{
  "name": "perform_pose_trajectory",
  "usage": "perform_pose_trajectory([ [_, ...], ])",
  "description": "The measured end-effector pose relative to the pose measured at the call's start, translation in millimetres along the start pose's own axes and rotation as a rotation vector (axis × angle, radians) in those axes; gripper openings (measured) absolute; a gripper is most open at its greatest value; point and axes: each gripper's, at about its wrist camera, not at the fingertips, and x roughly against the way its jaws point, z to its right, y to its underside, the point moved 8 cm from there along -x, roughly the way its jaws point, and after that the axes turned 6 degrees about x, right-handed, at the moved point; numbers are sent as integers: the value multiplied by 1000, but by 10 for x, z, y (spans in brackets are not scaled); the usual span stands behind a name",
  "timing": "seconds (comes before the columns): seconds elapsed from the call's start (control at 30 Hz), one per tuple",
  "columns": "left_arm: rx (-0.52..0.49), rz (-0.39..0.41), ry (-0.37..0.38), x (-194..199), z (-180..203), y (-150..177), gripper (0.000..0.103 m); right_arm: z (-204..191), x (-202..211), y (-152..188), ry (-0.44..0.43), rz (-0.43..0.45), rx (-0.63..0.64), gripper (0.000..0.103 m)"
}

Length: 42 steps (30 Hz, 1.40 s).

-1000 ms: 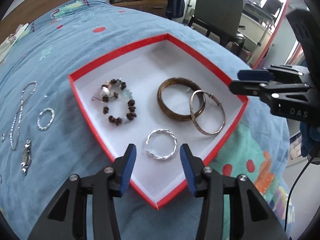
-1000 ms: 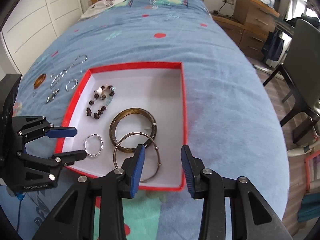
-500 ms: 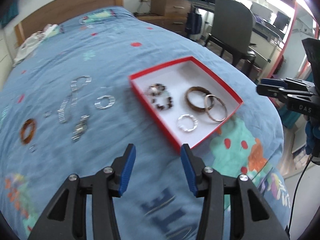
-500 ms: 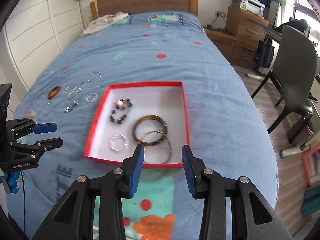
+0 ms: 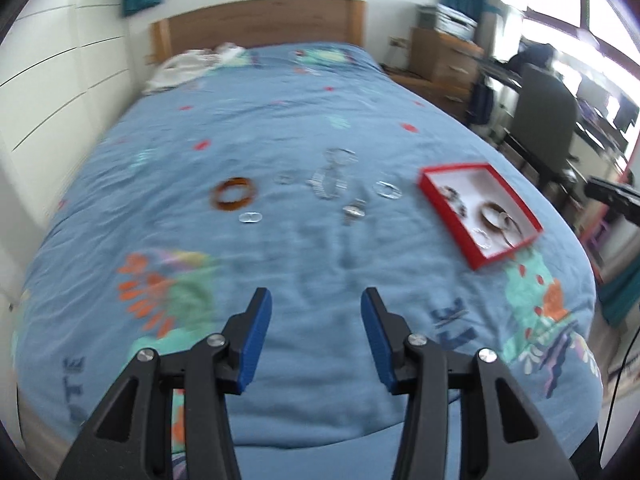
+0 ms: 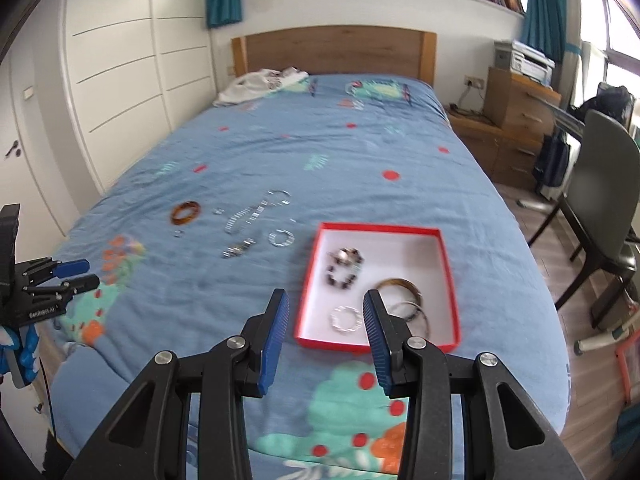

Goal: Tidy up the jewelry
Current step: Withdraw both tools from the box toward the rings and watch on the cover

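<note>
Grippers, left (image 5: 316, 336) and right (image 6: 323, 330), hang with fingers apart and empty over open blue bedspread (image 6: 360, 152) near the bed's foot. Red-rimmed box (image 6: 450, 276) holds bangles; amber bangle (image 6: 185, 212) and silver chain (image 6: 256, 211) lie loose beside it.

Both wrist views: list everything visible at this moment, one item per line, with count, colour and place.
Tray: one, red rim, white inside, on the bed's right side.
Beaded bracelet: one, dark, inside the tray, far end.
Bangles: two, brown and silver, overlapping in the tray.
Twisted ring: one, silver, tray's near end.
Amber bangle: one, orange-brown, on the bedspread.
Silver pieces: several, blurred, on the bedspread left of the tray.
Bedspread: one, blue, patterned.
Chair: one, dark, right of the bed.
Left gripper: black with blue pads, open, empty.
Right gripper: same, open, empty.
</note>
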Motion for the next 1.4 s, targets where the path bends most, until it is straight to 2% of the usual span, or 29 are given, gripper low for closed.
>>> perform_pose_trajectory([
  [0.2, 94, 53, -81, 336, -590, -34, 45, -327, 108, -156, -28, 36, 37, 39],
  [0.47, 154, 68, -128, 363, -904, -40, 45, -496, 42, -211, -62, 39, 43, 39],
  [0.67, 163, 40, -138, 89, -1017, -98, 45, -525, -195, -235, -74, 13, 19, 39],
  [1.0, 164, 0, -110, -393, -1038, -283, 45, -568, -652, -290, -100, -28, -11, 39],
  [1.4, 167, -57, -93, -949, -1112, -317, 45, -767, -1235, -321, -155, -95, -15, 39],
])
